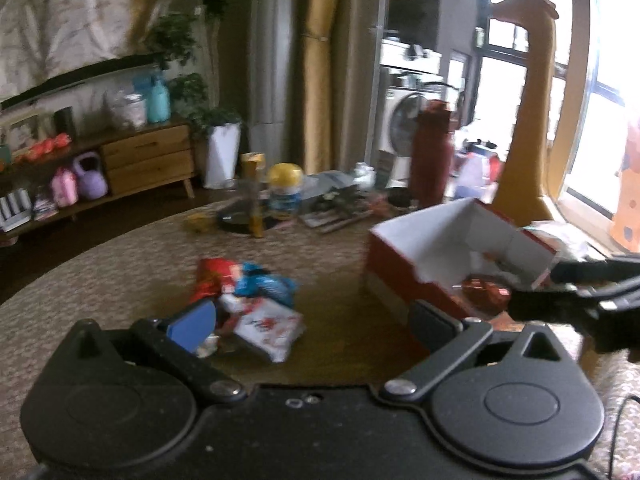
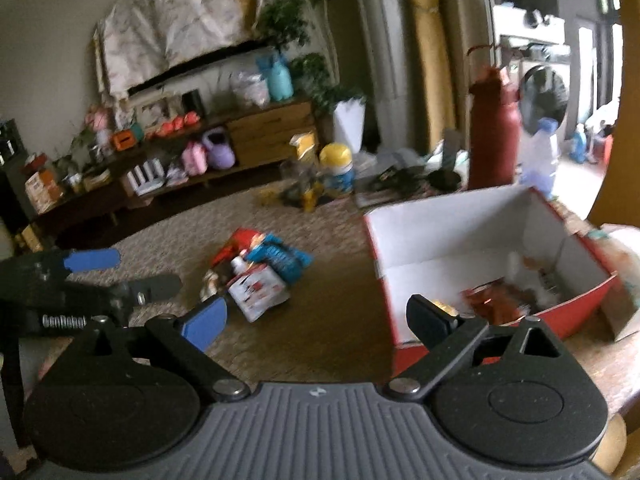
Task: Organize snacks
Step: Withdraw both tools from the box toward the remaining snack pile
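Both sets of jaws are standing wide with nothing between them: left gripper, right gripper. The snack pile is lying on the surface just left of the red box, which is already holding a few packets. I'd pinch one pouch by its edge, not the whole heap, then lift clear of the box wall.

Red box white inside; red, blue, white snack packets.
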Motion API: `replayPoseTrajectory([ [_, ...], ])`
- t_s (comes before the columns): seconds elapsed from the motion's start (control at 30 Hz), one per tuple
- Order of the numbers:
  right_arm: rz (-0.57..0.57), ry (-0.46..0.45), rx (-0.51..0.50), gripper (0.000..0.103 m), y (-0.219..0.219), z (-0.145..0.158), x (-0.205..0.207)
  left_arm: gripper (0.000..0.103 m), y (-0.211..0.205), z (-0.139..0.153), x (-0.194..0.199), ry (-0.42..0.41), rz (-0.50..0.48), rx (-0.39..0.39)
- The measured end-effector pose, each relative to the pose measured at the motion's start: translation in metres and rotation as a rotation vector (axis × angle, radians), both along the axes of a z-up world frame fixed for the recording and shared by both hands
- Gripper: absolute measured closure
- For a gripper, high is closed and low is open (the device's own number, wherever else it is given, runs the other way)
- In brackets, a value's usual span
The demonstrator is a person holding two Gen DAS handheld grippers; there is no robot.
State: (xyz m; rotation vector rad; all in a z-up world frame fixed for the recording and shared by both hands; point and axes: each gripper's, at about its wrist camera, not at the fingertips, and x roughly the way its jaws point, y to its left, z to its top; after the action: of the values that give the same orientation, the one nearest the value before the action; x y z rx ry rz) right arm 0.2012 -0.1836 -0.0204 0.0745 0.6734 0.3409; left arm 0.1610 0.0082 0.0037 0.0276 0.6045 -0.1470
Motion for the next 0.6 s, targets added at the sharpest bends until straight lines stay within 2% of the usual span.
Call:
replayPoseTrajectory([
  [0.3,0.043,0.053,0.028,0.006,0.038,-0.020,0.025,0.000,0.063,-0.014,0.019,0.024,0.137,0.019],
  [0.6,0.142,0.075,-0.071,0.006,0.084,-0.052,0.056,0.000,0.108,-0.044,0.051,0.093,0.212,-0.009],
])
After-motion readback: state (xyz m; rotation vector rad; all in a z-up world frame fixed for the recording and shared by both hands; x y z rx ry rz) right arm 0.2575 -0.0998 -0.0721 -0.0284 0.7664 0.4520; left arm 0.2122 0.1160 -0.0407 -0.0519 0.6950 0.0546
